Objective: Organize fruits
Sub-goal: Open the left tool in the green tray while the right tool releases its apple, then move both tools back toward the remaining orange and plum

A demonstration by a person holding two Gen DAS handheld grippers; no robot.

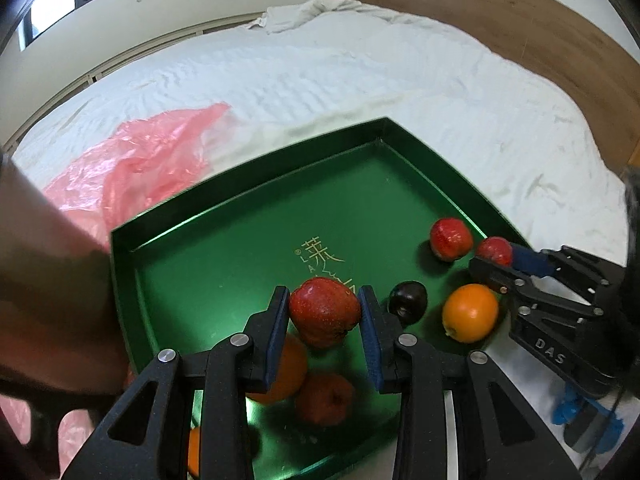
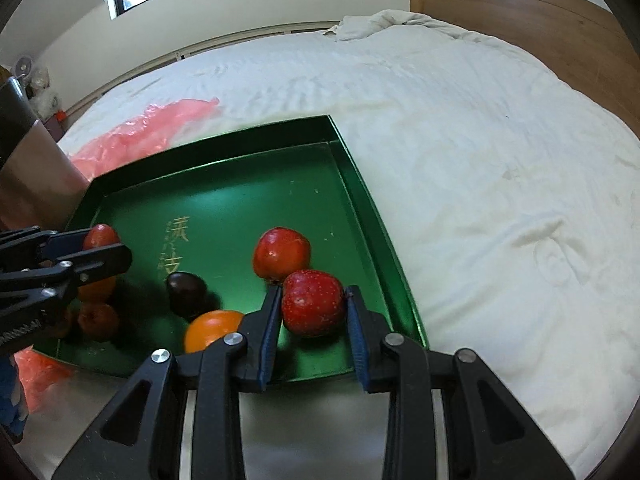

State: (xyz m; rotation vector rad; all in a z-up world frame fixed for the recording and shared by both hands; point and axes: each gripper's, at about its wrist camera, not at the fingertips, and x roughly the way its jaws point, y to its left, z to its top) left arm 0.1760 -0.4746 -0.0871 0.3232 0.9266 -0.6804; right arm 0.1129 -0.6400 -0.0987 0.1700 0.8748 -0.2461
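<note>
A shallow green tray (image 1: 248, 208) with a glossy floor and low straight walls lies on a rumpled white bedsheet (image 1: 360, 80), gold lettering printed near its middle. The left gripper (image 1: 324, 308) has its blue pads clamped on the sides of a red apple (image 1: 324, 312), held above the tray floor, which mirrors it; the apple tapers to a narrower end pointing down toward the camera. The right gripper (image 2: 312, 308) squeezes a second red apple (image 2: 314, 302), speckled and round, close to the tray's right wall (image 2: 384, 240). Loose in the tray lie another apple (image 2: 280, 254), a dark plum (image 2: 186, 292), an orange (image 2: 212, 330) with dimpled skin, and, under the left gripper, one more orange (image 1: 288, 368). The far half of the tray floor is bare. A crinkled pink plastic bag (image 1: 140, 160) lies just beyond the tray's left edge, and a wooden headboard (image 1: 500, 20) bounds the bed.
</note>
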